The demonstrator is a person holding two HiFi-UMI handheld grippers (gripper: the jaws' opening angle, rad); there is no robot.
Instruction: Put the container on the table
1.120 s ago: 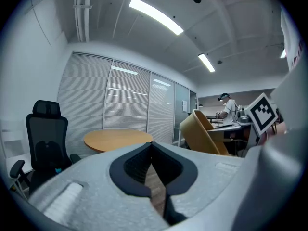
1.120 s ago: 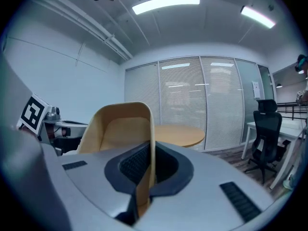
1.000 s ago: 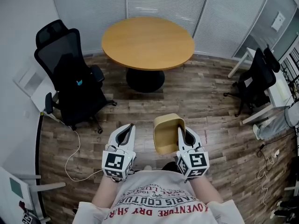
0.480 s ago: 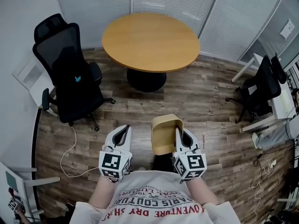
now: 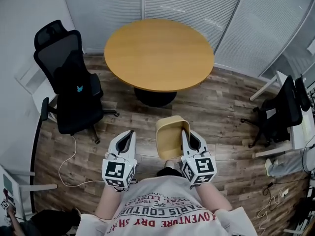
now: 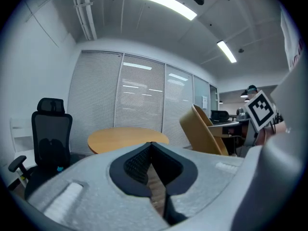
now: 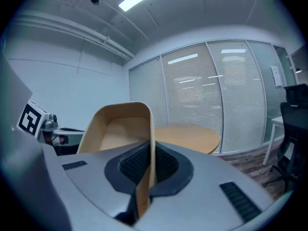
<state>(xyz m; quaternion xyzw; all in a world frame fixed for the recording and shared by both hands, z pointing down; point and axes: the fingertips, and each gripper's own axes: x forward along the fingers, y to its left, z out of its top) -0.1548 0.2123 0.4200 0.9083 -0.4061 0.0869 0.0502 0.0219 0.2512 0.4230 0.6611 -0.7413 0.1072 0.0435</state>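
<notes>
A tan open container (image 5: 170, 136) hangs in the air over the wood floor, tipped on its side. My right gripper (image 5: 185, 134) is shut on its right wall, and that wall (image 7: 147, 143) runs between the jaws in the right gripper view. My left gripper (image 5: 131, 133) is shut with nothing in it, a short way left of the container (image 6: 204, 134). The round wooden table (image 5: 158, 53) stands ahead with a bare top, also seen as the table (image 6: 126, 138) in the left gripper view and the table (image 7: 187, 136) in the right one.
A black office chair (image 5: 71, 87) stands left of the table, with a cable (image 5: 66, 163) on the floor below it. Another black chair (image 5: 280, 114) and a white desk (image 5: 295, 127) are at the right. Slatted blinds (image 5: 192, 4) close off the back.
The view has moved closer to the round table. Both grippers keep their places in front of the person, the right one still holding the container.
</notes>
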